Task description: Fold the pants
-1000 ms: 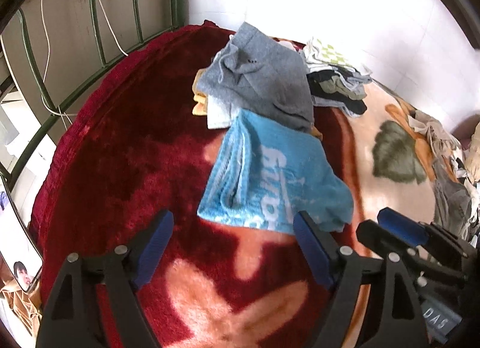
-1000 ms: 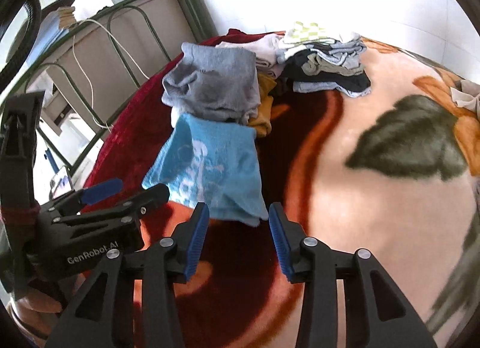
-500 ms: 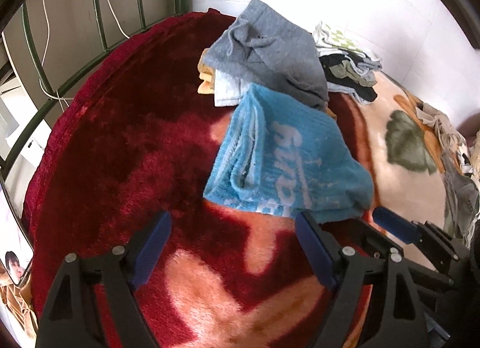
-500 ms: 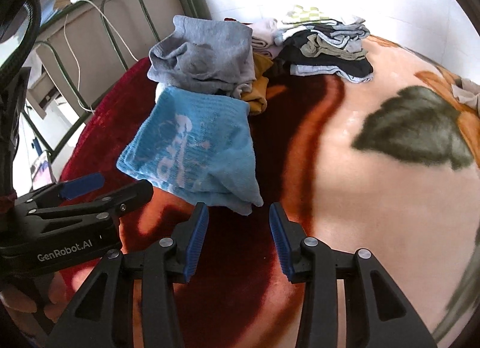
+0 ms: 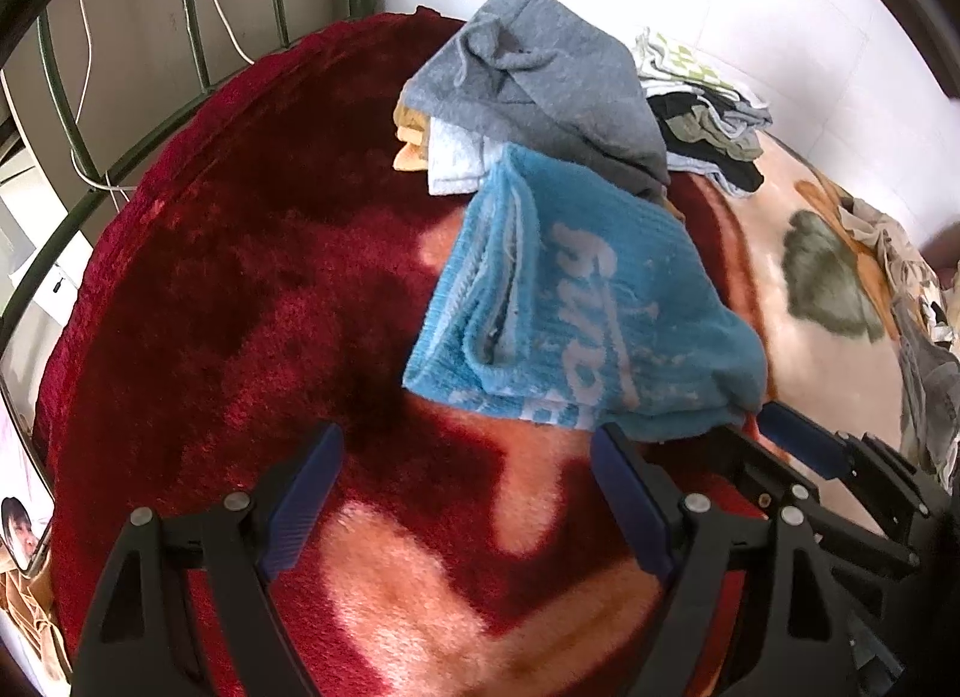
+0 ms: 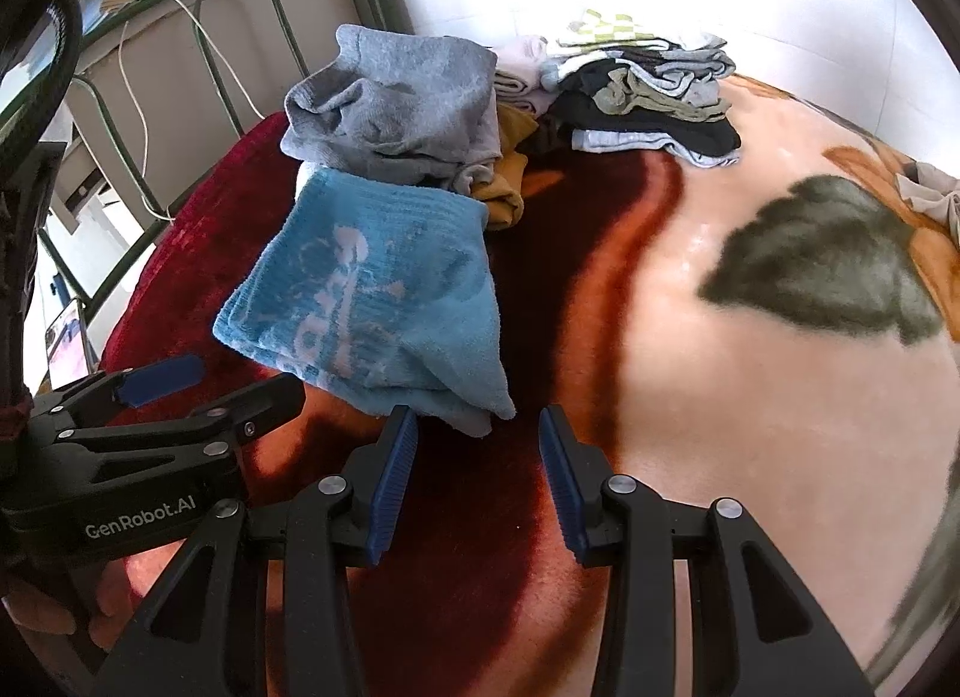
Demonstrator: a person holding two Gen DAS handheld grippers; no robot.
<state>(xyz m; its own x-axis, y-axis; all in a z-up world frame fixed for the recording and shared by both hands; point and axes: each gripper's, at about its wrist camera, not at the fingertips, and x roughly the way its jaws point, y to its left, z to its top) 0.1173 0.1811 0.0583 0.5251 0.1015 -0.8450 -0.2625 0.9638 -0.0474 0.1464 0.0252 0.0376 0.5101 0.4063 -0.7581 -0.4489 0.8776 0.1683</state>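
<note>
Both claws point(image 5: 465, 493) point(image 6: 477, 478) agape before folded, nubby blue terry pants point(image 6: 384, 295).

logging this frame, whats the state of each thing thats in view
blue pants: folded, lying on the blanket, ungripped
grey garment: folded, on top of a pile
far clothes stack: folded, piled by the wall
blanket: spread flat
left gripper: open, empty
right gripper: open, empty, at the blue pants' near corner
</note>
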